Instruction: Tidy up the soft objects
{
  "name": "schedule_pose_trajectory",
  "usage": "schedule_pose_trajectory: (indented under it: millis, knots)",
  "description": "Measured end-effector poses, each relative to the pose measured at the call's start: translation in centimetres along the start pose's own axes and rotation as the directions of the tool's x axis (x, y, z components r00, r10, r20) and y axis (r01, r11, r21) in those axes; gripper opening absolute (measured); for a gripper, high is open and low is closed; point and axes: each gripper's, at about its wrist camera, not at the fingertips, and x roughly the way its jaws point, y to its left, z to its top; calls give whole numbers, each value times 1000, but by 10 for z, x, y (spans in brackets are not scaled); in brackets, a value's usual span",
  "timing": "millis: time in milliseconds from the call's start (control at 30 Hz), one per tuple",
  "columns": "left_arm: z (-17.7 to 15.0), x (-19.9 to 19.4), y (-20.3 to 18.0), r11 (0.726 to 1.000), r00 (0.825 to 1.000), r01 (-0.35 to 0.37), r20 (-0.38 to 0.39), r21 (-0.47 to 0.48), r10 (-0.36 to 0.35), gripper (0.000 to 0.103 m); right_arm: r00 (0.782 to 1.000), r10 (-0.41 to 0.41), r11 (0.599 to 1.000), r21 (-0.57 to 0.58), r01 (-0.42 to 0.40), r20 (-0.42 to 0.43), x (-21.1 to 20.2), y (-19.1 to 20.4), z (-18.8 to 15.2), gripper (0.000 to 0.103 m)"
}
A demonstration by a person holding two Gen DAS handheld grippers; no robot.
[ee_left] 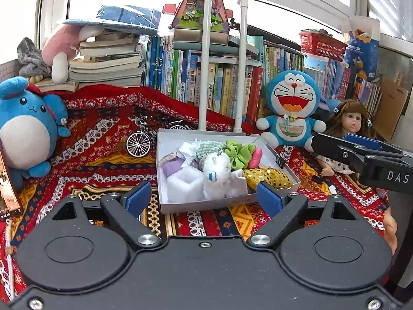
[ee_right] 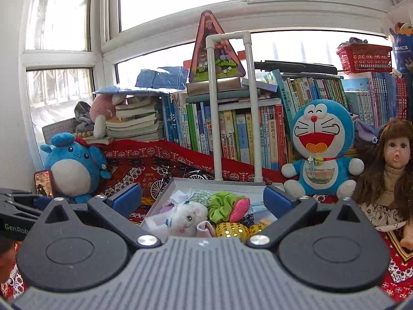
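Note:
A shallow grey box [ee_left: 159, 170] sits on the red patterned cloth [ee_left: 98, 160], filled with soft things: a white plush [ee_left: 216, 168], a green scrunchie [ee_left: 237, 155], a pink piece [ee_left: 255, 157], a gold sequin piece [ee_left: 268, 177] and a purple cloth [ee_left: 171, 168]. My left gripper [ee_left: 204, 196] is open just in front of the box, its pads empty. My right gripper [ee_right: 202, 199] is also open and empty, hovering over the near side of the same box [ee_right: 219, 182], above the white plush [ee_right: 185, 217] and green scrunchie [ee_right: 224, 204].
A blue round plush [ee_left: 25, 129] stands left, a Doraemon plush [ee_left: 291, 108] and a doll [ee_left: 348, 121] right. A small model bicycle [ee_left: 139, 142] is beside the box. White pipe frame [ee_left: 206, 64], rows of books [ee_left: 227, 90] and a red basket [ee_left: 322, 44] stand behind.

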Motion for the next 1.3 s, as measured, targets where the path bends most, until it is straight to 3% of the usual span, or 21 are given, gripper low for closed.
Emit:
schedule_pose_trajectory:
  millis: [233,400,600,1300]
  knots:
    - [-11,-12,-1,1000,999,-9,42,-8,9,92,999,-14,999,-35,15,43,-12,5,-11,103]
    - [-21,-15,2,999,999,-6,36,-34,7,92,1000,-7,999,-50,6,-8,-11,6,-21,103]
    - [-33,-14,10,998,999,-24,35,-61,27,92,1000,-15,1000,-20,15,-3,-12,4,-33,103]
    - [-71,-32,4,998,994,-61,88,-13,62,92,1000,-13,998,-55,13,16,-32,12,-59,103]
